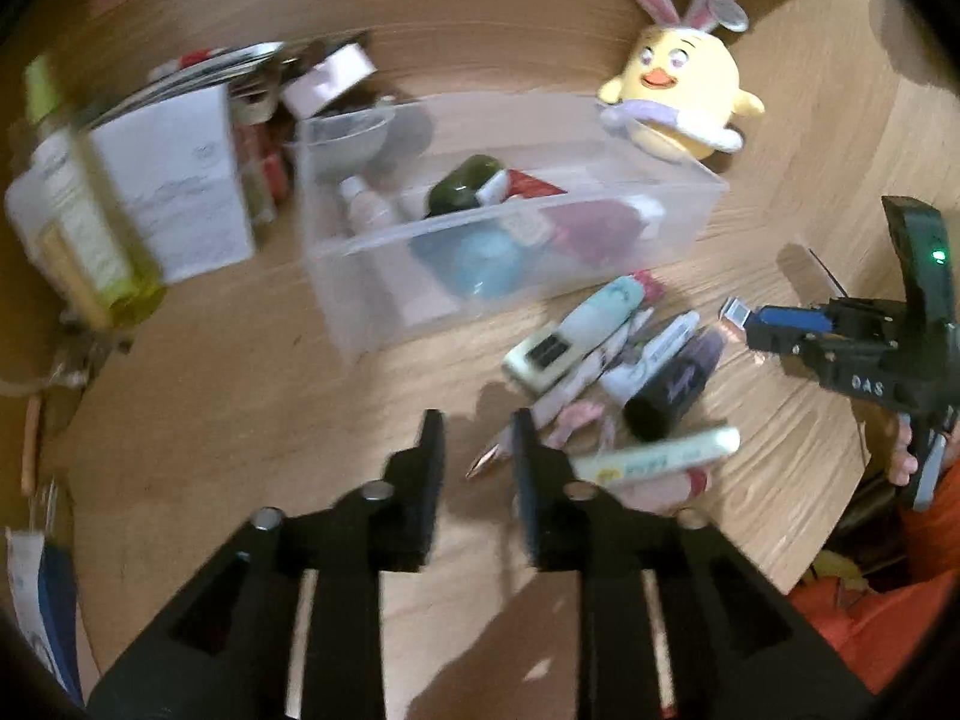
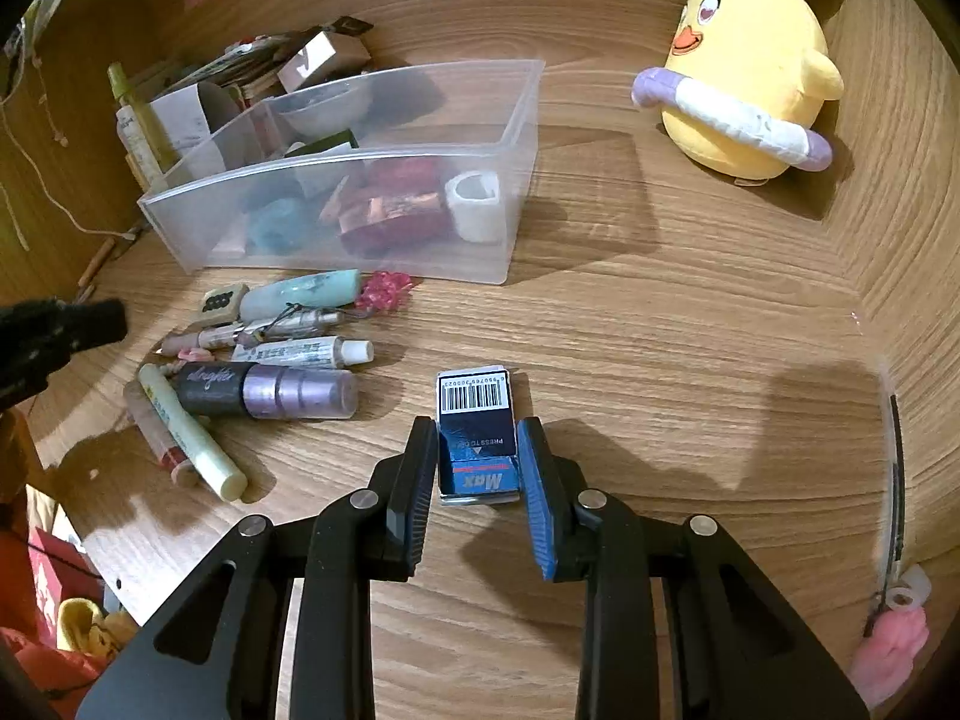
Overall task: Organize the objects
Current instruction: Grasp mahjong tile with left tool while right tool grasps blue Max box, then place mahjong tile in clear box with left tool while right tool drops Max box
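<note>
Warm indoor light, hard shadows; left view motion-blurred, right sharp, edges fisheye-bent.

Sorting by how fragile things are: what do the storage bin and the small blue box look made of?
Storage bin: translucent, frosted plastic; its contents show hazily through the walls. Small blue box: probably printed cardboard, with a barcode and folded edges.

A home, most likely a bedroom desk or dressing table: a wood-grain tabletop (image 2: 660, 330) carries a yellow plush chick (image 2: 750, 78) with bunny ears. A clear plastic bin (image 2: 360, 168) holds cosmetics, and more tubes (image 2: 300, 354) lie loose beside it
</note>
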A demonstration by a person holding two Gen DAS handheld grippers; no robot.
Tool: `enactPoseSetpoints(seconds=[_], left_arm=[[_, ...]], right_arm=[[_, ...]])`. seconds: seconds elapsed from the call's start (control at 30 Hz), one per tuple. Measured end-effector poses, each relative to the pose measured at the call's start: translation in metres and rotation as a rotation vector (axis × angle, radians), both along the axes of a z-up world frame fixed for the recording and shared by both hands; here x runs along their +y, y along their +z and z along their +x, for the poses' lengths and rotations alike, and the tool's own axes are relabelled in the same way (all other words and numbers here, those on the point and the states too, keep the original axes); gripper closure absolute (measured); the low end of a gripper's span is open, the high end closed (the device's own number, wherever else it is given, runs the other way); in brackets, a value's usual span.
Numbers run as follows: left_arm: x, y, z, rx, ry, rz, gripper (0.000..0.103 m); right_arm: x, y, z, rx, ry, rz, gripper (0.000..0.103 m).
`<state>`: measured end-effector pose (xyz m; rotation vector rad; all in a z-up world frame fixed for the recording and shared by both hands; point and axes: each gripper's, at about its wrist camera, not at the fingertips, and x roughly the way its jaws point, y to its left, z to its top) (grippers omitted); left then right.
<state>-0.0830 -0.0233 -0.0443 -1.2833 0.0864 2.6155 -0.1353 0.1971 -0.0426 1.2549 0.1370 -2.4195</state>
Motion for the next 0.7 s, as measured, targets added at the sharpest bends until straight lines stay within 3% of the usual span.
enactPoseSetpoints(seconds=[0.2, 0.53, 0.7], left_arm=[[0.021, -0.018, -0.040, -0.087, -0.061, -0.002, 0.073], [0.033, -0.025, -0.063, -0.106, -0.084, -0.023, 0.068], [0.031, -0.027, -0.063, -0.086, -0.066, -0.039, 0.079]], right_arm=[[0.003, 0.000, 0.006, -0.005, 0.006, -0.002, 0.077], [0.003, 0.000, 0.005, -0.010, 0.015, -0.018, 0.076], [-0.005, 0.000, 0.007, 0.021, 0.023, 0.014, 0.071]])
